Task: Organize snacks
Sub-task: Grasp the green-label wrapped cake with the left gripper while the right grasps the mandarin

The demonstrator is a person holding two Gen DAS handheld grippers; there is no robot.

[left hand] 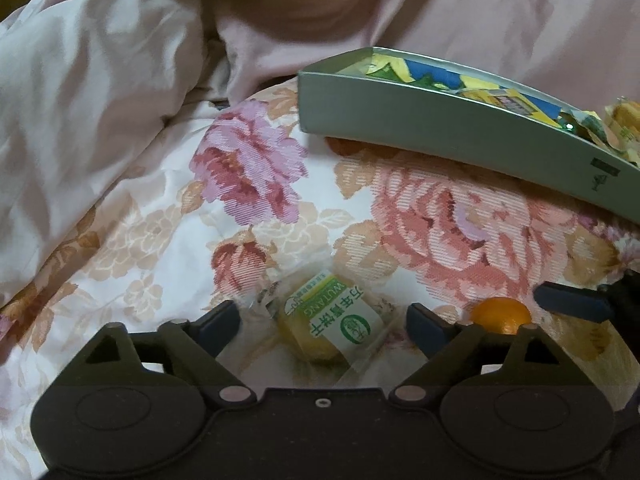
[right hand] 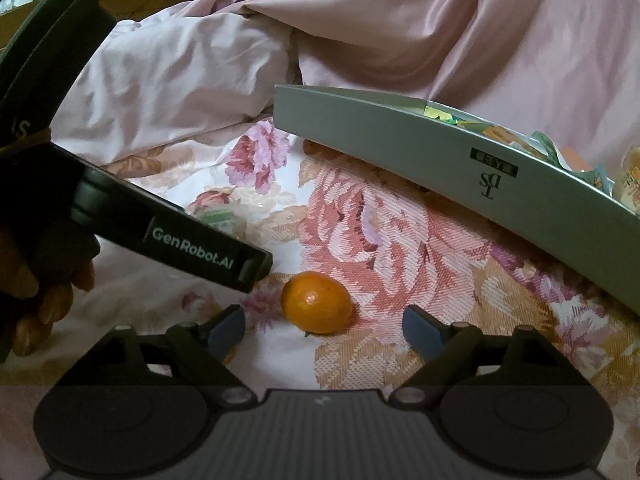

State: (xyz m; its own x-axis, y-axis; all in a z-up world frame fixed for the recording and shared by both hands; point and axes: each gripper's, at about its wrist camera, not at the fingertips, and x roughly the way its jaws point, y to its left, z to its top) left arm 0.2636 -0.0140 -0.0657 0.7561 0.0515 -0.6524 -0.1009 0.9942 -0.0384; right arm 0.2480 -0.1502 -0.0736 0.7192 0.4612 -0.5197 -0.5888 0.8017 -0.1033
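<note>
Below, the left gripper [left hand: 322, 322] is spread wide around a wrapped yellow snack [left hand: 328, 320] on the floral bedspread [left hand: 160, 248]; the right gripper [right hand: 323, 324] is likewise held wide, empty, an orange fruit [right hand: 316, 302] between its fingers, near the grey box [right hand: 400, 140] of snacks

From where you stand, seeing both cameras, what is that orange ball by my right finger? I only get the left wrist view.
Observer: A small orange fruit, lying free between the open fingers of the right gripper.
Operator: Does the grey box say anything?
Observer: Its side carries a dark logo.
Operator: Who holds my gripper?
Observer: A hand grips the left gripper's handle; its casing reads GenRobot.AI.
</note>
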